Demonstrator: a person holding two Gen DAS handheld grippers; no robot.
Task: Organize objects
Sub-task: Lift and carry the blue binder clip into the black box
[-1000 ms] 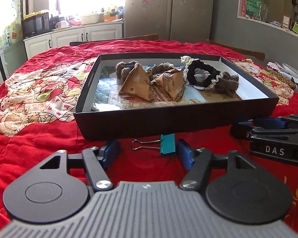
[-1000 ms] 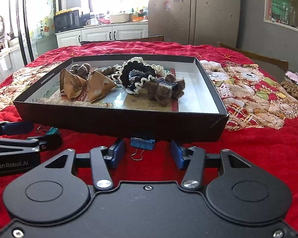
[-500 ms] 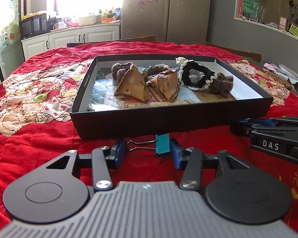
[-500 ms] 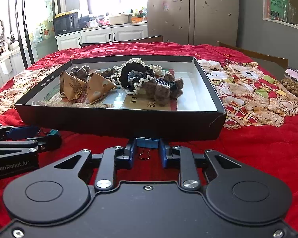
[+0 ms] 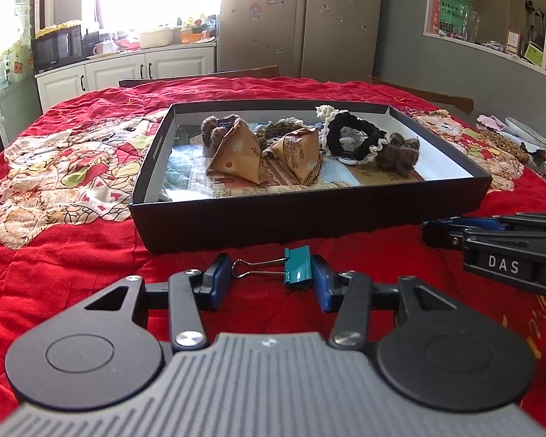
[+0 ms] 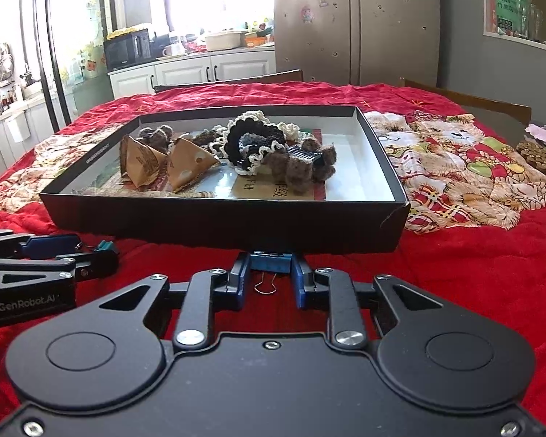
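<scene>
both jaws are clamped: left gripper [image 5: 272, 276] on teal clip [image 5: 297, 266], right gripper [image 6: 270, 278] on blue clip [image 6: 271, 261]; light, stiff, best held by the body.

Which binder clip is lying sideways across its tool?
The teal binder clip in the left tool: wire handles point left. The blue binder clip's handles point back toward the camera.

A red quilt [image 5: 72, 247] carries a black tray [image 5: 309, 225] and, seemingly, two binder clips [image 5: 297, 266].
</scene>
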